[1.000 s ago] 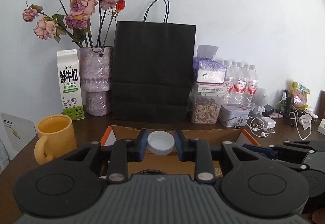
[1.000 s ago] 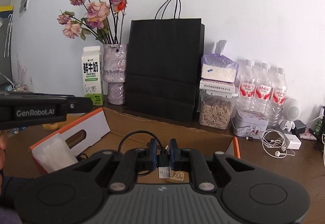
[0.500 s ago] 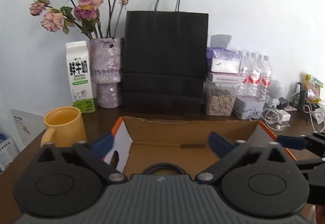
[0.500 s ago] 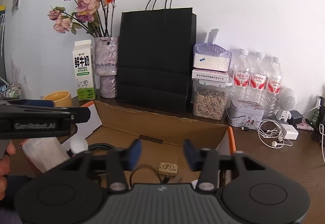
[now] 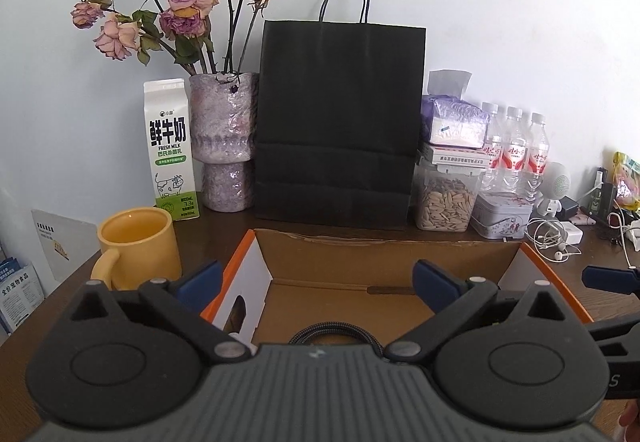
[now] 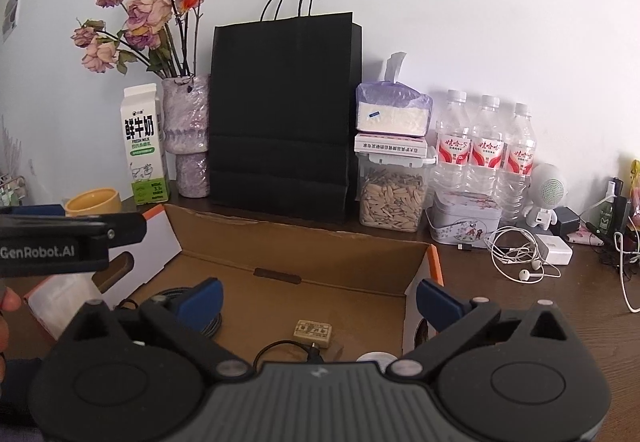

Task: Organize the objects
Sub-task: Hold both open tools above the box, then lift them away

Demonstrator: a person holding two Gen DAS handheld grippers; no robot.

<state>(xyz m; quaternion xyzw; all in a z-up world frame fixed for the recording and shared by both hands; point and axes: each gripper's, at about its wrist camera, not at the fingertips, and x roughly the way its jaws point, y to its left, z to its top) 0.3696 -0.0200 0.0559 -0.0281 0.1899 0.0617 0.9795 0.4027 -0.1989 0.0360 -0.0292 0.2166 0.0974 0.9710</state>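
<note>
An open cardboard box (image 5: 384,262) with orange edges lies right in front of both grippers. My left gripper (image 5: 316,278) is open wide above it, nothing between the blue pads; a braided cable loop (image 5: 332,334) shows just below. My right gripper (image 6: 320,296) hangs over the same box, its jaws opening, with no object between them. On the box floor (image 6: 352,306) under it lie a small tan block (image 6: 315,330), a thin black cable with a plug (image 6: 288,348), a white round cap (image 6: 374,356) and a dark cable coil (image 6: 176,292).
Behind the box stand a black paper bag (image 5: 336,121), a vase of dried roses (image 5: 224,141), a milk carton (image 5: 170,149), a seed jar (image 5: 446,201), water bottles (image 5: 516,153) and a tin (image 5: 502,213). A yellow mug (image 5: 138,246) sits left; earphones and chargers (image 6: 520,254) lie right.
Both grippers have opened wide. The left let go of a white cap and the right let go of a small plug on a black cable; both dropped into the box.
</note>
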